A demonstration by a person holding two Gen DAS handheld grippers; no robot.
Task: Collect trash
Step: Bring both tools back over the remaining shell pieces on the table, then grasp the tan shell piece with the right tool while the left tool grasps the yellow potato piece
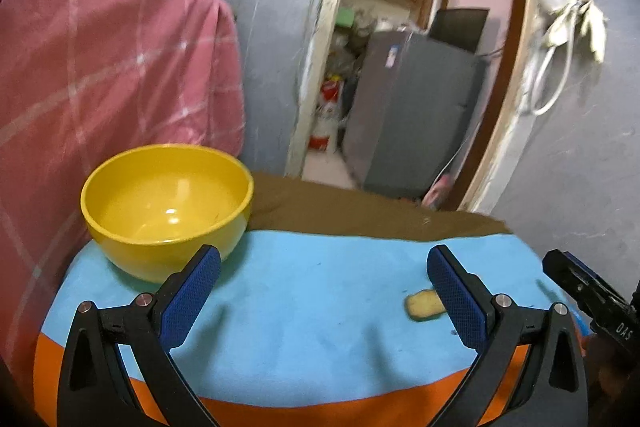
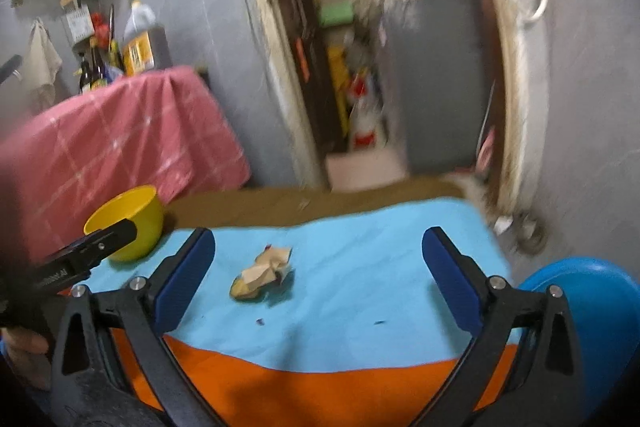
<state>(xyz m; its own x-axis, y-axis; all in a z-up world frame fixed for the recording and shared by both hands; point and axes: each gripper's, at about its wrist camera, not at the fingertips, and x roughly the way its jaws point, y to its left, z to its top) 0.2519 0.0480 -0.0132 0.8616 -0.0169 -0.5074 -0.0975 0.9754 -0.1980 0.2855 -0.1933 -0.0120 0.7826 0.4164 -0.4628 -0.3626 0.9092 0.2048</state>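
On cloth [image 2: 360,267], wrapper [image 2: 262,273] unobscured; right view

On the cloth [image 2: 360,307], the crumpled wrapper [image 2: 262,273] lies right of the bowl [image 2: 132,223].

Two hand-held grippers, both w/ black arms and blue finger pads. Left gripper [image 1: 323,287]: jaws spread wide, nothing between them, pointing fwd over the table's near edge. Right gripper [image 2: 319,265]: jaws also wide apart, empty, held level w/ the left, just beside it. Part of a hand [image 2: 24,347] shows at the lower left edge of the right wrist view, behind the left gripper's body.
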